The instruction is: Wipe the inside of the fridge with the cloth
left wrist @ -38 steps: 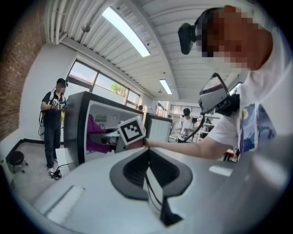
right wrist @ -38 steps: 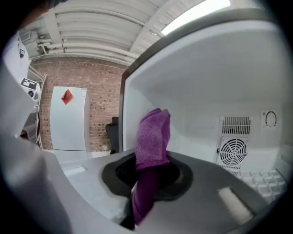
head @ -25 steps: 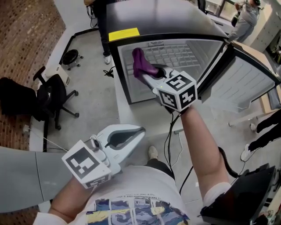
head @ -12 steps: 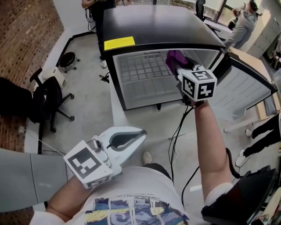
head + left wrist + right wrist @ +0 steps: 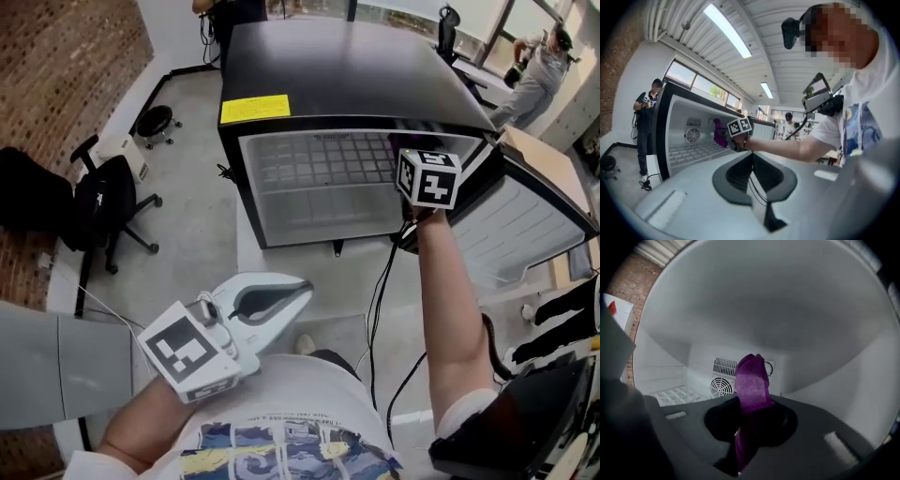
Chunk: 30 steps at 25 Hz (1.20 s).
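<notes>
A black mini fridge point(image 5: 347, 66) is standing in front of the person, its door point(image 5: 539, 220) swung open to the right and its pale interior showing. The person, seen from above, is reaching the right arm into the right side of the opening. A gridded shelf point(image 5: 319, 169) is running across the inside. A round fan vent point(image 5: 722, 386) is sitting low on the far wall. A yellow label point(image 5: 254, 108) is stuck on the fridge's top near its front edge, toward the left. A black office chair point(image 5: 108, 211) is standing well apart at the far left.

The right tongs point(image 5: 751, 420) are reaching inside the compartment, clamped on a purple cloth point(image 5: 751, 378). A folded strip of the cloth is sticking up past the tips and pointing toward the far wall. It looks short of that wall, though contact cannot be told for certain. The left tongs point(image 5: 752, 164) are hanging near the person's body, outside the fridge, tips pressed together with nothing between them.

The cloth is probably light, soft and limp, so it is likely to fold over or bunch up when pushed against a surface. Holding it near the middle of the fold, as here, is leaving a pad of fabric free to meet the smooth plastic walls. It should slide easily there. The gridded shelf may snag it more.
</notes>
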### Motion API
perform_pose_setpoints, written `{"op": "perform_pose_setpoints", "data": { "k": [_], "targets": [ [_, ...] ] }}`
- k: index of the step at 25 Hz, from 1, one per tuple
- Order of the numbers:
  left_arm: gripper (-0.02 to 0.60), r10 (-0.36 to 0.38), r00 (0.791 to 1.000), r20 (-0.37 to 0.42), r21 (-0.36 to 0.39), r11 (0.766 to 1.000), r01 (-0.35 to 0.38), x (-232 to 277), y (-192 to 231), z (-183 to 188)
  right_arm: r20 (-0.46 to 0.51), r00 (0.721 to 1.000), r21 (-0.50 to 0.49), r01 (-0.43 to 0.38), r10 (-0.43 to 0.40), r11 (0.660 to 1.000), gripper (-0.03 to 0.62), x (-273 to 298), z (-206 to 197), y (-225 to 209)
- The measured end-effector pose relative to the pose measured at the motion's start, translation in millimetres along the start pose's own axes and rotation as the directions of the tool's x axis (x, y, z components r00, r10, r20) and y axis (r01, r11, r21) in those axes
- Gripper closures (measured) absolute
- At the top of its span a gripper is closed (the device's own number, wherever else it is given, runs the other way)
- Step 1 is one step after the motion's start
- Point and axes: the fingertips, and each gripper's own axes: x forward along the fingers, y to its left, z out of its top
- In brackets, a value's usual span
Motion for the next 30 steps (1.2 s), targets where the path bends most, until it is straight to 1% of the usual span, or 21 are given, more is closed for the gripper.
{"op": "perform_pose_setpoints", "data": {
  "k": [5,8,10,12,15,21,24,27,30],
  "targets": [
    [0.575,0.034,0.999,-0.001,-0.009,0.999,-0.034,1.8,7.8,-4.0,-0.057,0.998,-0.010,-0.003,0.003,1.000,0.540,27.3,-14.3,-1.6],
    [0.575,0.076,0.997,-0.021,-0.018,0.997,-0.076,0.9,14.6,-5.6,-0.088,0.996,-0.001,-0.035,0.034,0.999,0.540,39.9,-23.1,9.3],
    [0.575,0.075,0.997,-0.013,-0.033,0.997,-0.076,2.1,13.4,-3.5,-0.098,0.993,0.006,-0.066,0.066,0.998,0.540,44.0,-24.7,19.8],
    [0.575,0.076,0.997,-0.005,-0.045,0.996,-0.076,2.5,13.0,-2.3,-0.098,0.990,0.029,-0.102,0.104,0.994,0.540,46.3,-22.3,32.6],
    [0.575,0.096,0.995,-0.021,-0.027,0.995,-0.097,0.6,17.8,-7.4,-0.093,0.985,0.057,-0.143,0.148,0.988,0.540,49.6,-19.5,50.3],
    [0.575,0.089,0.996,-0.010,-0.039,0.995,-0.089,-3.9,13.7,-9.6,-0.096,0.975,0.065,-0.196,0.202,0.978,0.540,53.2,-19.5,80.9],
    [0.575,0.100,0.995,-0.007,-0.039,0.994,-0.100,-10.6,16.7,-12.4,-0.094,0.969,0.070,-0.222,0.228,0.972,0.540,53.4,-16.8,95.3],
    [0.575,0.102,0.995,0.002,-0.064,0.993,-0.102,-15.7,15.8,-10.6,-0.088,0.964,0.083,-0.246,0.253,0.966,0.540,54.7,-13.0,111.1],
    [0.575,0.110,0.994,-0.003,-0.071,0.991,-0.110,-21.8,16.6,-10.8,-0.081,0.957,0.093,-0.271,0.278,0.958,0.540,56.4,-9.0,128.3]
  ]
}}
